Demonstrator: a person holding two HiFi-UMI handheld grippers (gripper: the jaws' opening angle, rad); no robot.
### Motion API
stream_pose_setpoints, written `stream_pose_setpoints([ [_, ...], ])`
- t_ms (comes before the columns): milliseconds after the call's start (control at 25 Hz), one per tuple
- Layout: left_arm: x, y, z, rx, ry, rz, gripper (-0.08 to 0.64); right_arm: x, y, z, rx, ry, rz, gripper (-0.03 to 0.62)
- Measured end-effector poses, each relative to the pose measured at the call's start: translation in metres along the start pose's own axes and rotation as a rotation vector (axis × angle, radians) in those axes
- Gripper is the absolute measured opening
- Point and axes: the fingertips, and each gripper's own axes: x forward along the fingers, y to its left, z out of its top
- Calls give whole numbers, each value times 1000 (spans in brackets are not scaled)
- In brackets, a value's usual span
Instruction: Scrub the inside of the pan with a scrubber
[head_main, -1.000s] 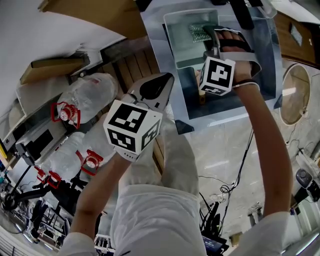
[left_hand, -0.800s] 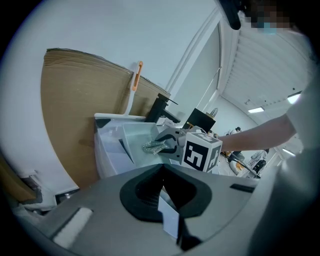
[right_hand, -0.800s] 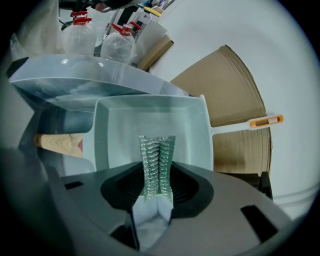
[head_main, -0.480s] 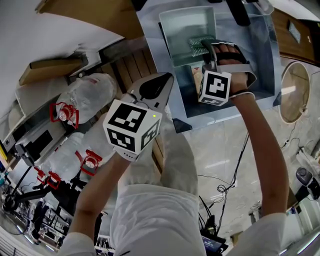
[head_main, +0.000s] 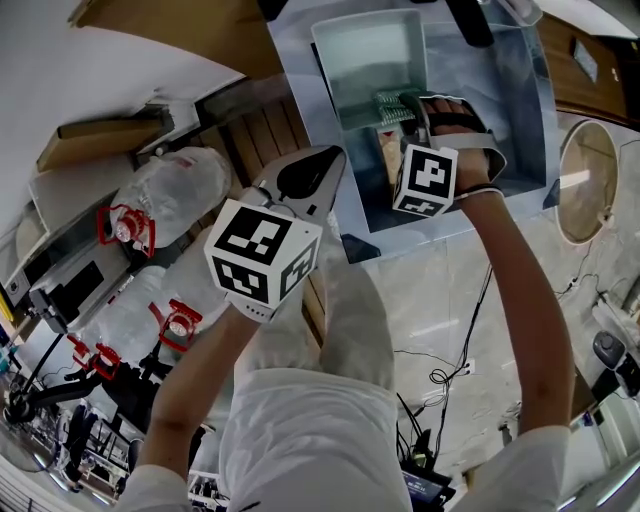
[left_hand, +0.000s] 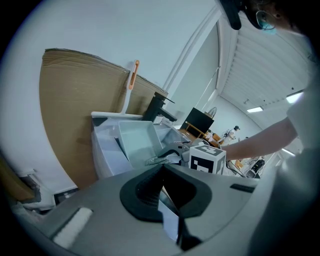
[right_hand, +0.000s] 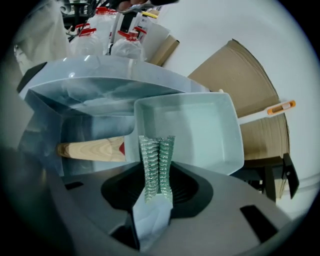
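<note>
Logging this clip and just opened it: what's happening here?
A person works at a sink with two handheld grippers. The right gripper is clamped on a metallic scrubber, held at the near rim of a rectangular pan whose wooden handle lies in the sink. The left gripper is shut, empty, back from the sink.

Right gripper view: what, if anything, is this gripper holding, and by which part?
The right gripper is shut on the silvery scrubber, pinching its near end; the free end points toward the pan.
</note>
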Motion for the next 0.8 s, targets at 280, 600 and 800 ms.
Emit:
stream_pose_setpoints([
  [280,-3,-2,1,2,-5,-4,5,-3,-5,0,303,-18,68,126],
  [600,-11,2,0,-11,-10,-5,5,-2,-27,-10,987,-67,163,127],
  [800,-14,6,1,-9,-14,-8,5,-2,-37,-31,1393,-52,90,127],
])
